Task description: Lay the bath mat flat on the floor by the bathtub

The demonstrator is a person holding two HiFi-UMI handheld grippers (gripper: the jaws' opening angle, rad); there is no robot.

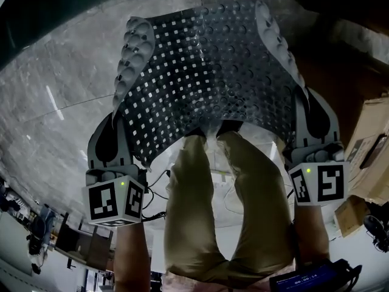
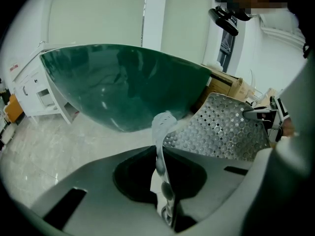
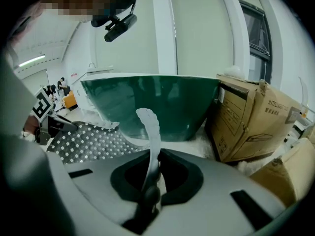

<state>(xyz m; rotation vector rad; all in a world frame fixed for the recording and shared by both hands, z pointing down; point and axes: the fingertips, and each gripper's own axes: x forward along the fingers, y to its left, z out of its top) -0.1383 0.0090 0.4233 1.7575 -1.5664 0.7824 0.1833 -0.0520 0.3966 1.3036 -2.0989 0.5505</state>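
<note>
A dark grey bath mat (image 1: 213, 72) with holes and suction cups hangs spread in the air between my two grippers, above the marble floor (image 1: 55, 90). My left gripper (image 1: 118, 114) is shut on the mat's left edge, which curls up pale between the jaws (image 2: 160, 151). Over on the other side, my right gripper (image 1: 302, 99) is shut on the mat's right edge (image 3: 151, 156). The rest of the mat (image 2: 221, 127) (image 3: 83, 141) sags between them. The green bathtub (image 2: 123, 82) (image 3: 147, 102) stands just beyond the mat.
Cardboard boxes (image 3: 251, 117) (image 1: 371, 145) stand to the right of the tub. A white cabinet (image 2: 39, 90) is at the far left. The person's legs (image 1: 225, 212) are under the near edge of the mat, with cables (image 1: 159, 193) on the floor beside them.
</note>
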